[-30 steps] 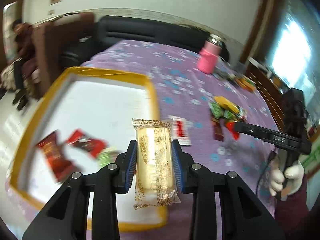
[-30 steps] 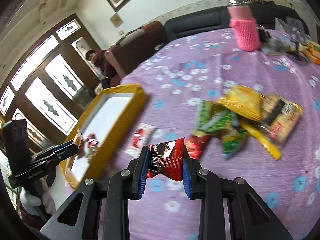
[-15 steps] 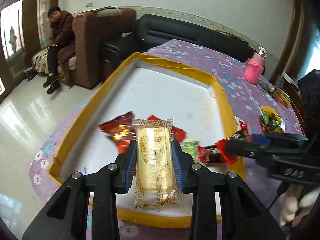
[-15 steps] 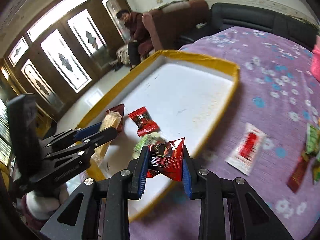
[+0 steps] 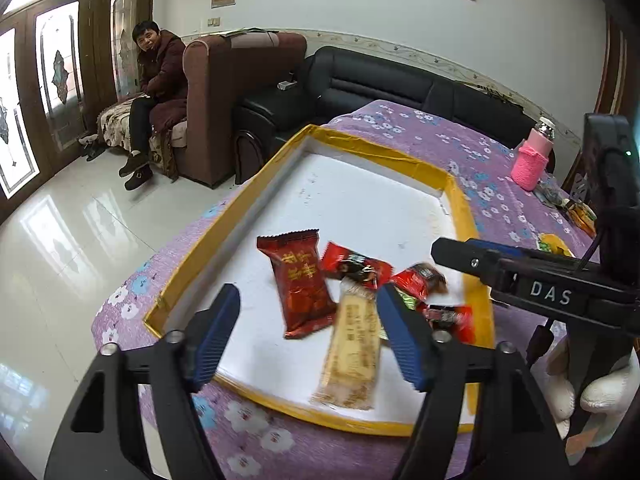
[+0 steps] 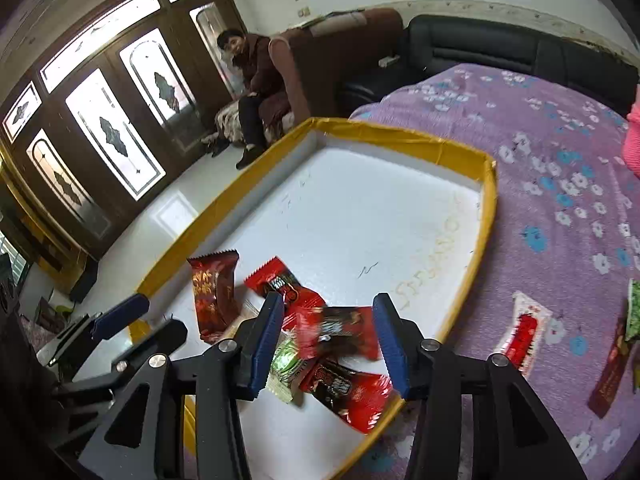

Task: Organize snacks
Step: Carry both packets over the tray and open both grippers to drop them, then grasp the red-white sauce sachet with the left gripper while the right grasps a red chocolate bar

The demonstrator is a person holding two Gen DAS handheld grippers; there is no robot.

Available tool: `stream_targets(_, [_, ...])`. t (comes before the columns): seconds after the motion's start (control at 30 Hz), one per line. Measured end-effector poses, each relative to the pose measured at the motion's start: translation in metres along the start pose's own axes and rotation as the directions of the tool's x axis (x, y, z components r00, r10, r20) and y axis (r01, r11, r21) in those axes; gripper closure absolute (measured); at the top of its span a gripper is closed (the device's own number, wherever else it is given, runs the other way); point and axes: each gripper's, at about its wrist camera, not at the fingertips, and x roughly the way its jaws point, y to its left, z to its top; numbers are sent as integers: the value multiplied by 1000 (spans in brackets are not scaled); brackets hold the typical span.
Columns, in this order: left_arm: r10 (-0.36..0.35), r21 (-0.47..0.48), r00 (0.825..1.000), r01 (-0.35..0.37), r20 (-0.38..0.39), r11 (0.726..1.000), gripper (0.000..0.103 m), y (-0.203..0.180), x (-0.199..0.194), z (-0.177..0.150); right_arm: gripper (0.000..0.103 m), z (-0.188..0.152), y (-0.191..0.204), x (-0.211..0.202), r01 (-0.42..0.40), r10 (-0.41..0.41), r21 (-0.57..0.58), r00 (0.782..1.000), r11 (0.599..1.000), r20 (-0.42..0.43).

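Observation:
My left gripper hangs over the near end of the yellow-rimmed white tray, its jaws opening. The beige cake bar lies loose and blurred between them, close to the right pad. A dark red packet and a red packet rest on the tray floor. My right gripper is over the tray's near right corner with its jaws opening too. A blurred red packet drops free between its pads, above a green packet and another red packet.
The tray sits on a purple flowered tablecloth. A white and red packet and a brown bar lie on the cloth to the right. A pink-sleeved bottle stands far right. A person sits on a sofa beyond.
Both grippers came over the tray, then opened. The cake bar has left the left pads and tilted down; the red packet has slipped out of the right pads.

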Motion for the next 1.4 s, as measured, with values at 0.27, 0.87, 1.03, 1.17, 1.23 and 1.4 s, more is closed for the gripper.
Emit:
stream_targets(0.27, [-24,58,999,22,43,998,29,-29,-29,-1,44,-18,-17,-54,12,-17,40,993,999,113])
stream_targets(0.87, [-22,209,997,7,70,978,29,-90,-62,-17,39,-74,-76,-129,42,-77,167,976,985,206])
stream_targets(1.03, [-136,171,991,132,14,977,29,-89,-60,-19,36,-85,-104,-148,73,-121,215,968,974,220])
stream_targets(1.17, [-216,139,976,217,-23,966,29,-91,-53,-21,35,-95,-145,-168,126,-199,297,952,947,230])
stream_targets(1.23, [-239,147,970,243,-44,959,29,-99,-48,-23,33,-99,-170,-176,151,-239,353,946,923,219])
stream_targets(1.4, [-266,182,958,281,-102,942,29,-123,-32,-29,33,-99,-199,-159,169,-244,398,959,901,144])
